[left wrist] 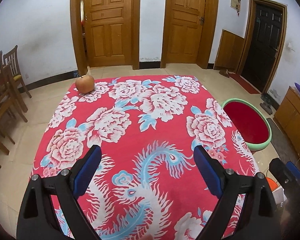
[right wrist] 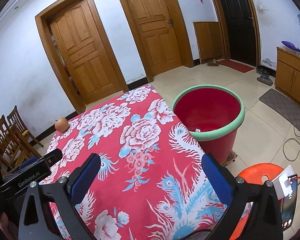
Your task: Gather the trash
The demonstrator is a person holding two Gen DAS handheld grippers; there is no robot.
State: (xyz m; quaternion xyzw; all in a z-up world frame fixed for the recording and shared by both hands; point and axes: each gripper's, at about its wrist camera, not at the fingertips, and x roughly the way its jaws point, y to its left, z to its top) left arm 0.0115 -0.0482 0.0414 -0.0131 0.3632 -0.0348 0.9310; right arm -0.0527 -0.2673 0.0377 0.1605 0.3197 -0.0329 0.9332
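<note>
Left gripper point(left wrist: 148, 156): I see its jaws spread wide with nothing between them, only patterned cloth below. It hangs over the near part of the worktop, angled downward, which gives me a view of the whole surface.

Right gripper point(right wrist: 150, 164): jaws spread wide too, and empty. It sits over the worktop's near right side, so the bucket falls inside its view; I judge that side suits drop-offs.

Worktop point(left wrist: 130, 140): covered by a red floral cloth. The busy pattern could hide small scraps, so I read it with care. Apart from the apple I make out only a tiny brownish fleck point(left wrist: 57, 136) near the left edge, too small to identify.

Apple point(left wrist: 84, 84): upright at the far left corner, stem up, well apart from both grippers. It looks whole, so whether it counts as trash I cannot tell.

Bucket point(right wrist: 238, 124): red with a green rim, on the floor just beside the worktop's right edge. I take it for the bin, placed where things can be carried straight off the edge into it.

Trash point(right wrist: 198, 130): a small pale scrap lies at the bucket's bottom, against the near wall.

Stage: I judge the collecting nearly done or done, since the worktop holds almost nothing.

Stool point(right wrist: 258, 174): orange, near right, carrying a phone; kept off the worktop.
</note>
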